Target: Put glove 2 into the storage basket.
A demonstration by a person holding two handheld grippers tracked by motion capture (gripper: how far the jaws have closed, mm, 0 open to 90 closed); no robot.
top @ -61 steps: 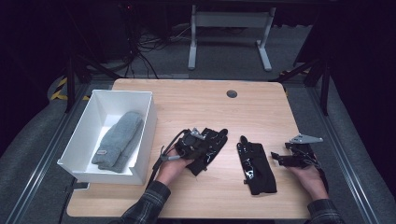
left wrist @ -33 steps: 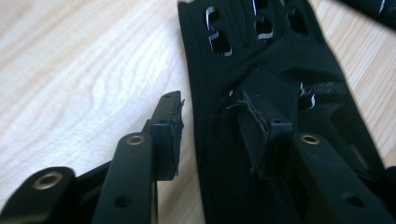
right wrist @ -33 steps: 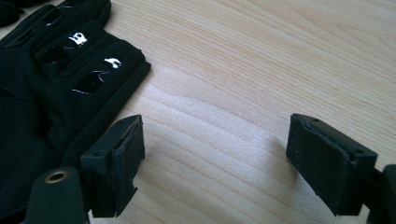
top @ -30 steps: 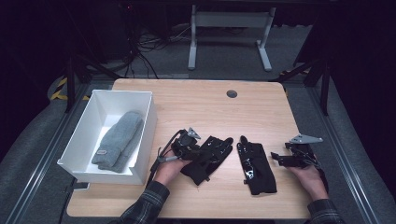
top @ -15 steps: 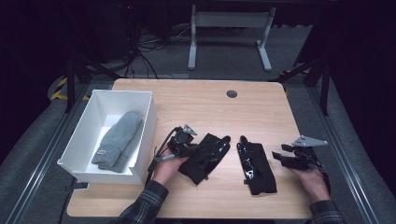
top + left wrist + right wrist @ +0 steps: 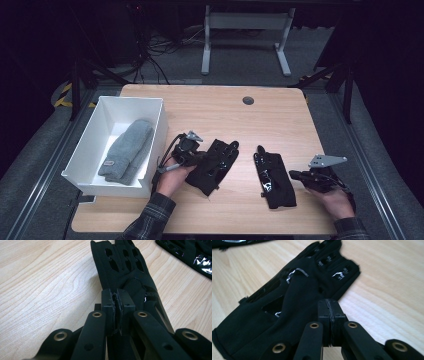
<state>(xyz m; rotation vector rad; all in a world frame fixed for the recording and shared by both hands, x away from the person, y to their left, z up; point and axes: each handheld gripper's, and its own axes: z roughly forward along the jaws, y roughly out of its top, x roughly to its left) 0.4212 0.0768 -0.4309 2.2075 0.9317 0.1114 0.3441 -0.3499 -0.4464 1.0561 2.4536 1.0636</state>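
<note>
Black fabric sits pinched between the jaws of my left gripper (image 6: pixel 117 312): they are clamped on the cuff edge of the left-hand black glove (image 6: pixel 214 165), whose perforated fingers stretch away from me across the wooden table (image 6: pixel 210 107). From above, that glove lies flat near the middle of the table, fingers angled up and to the right, just beside the white bin (image 6: pixel 159 131). A grey knitted hat (image 6: pixel 127 150) rests inside the bin.

My right gripper (image 6: pixel 331 322) is pressed fully closed, pads together. In its own view the jaws hover at the edge of the second black glove (image 6: pixel 294 297), and I cannot tell whether any fabric is caught between them. From above, this second glove (image 6: pixel 274 176) lies to the right of the first, apart from it, fingers pointing away from me, with my right gripper (image 6: pixel 300 176) just at its right edge and my right hand (image 6: pixel 336 200) behind it near the table's front corner.
</note>
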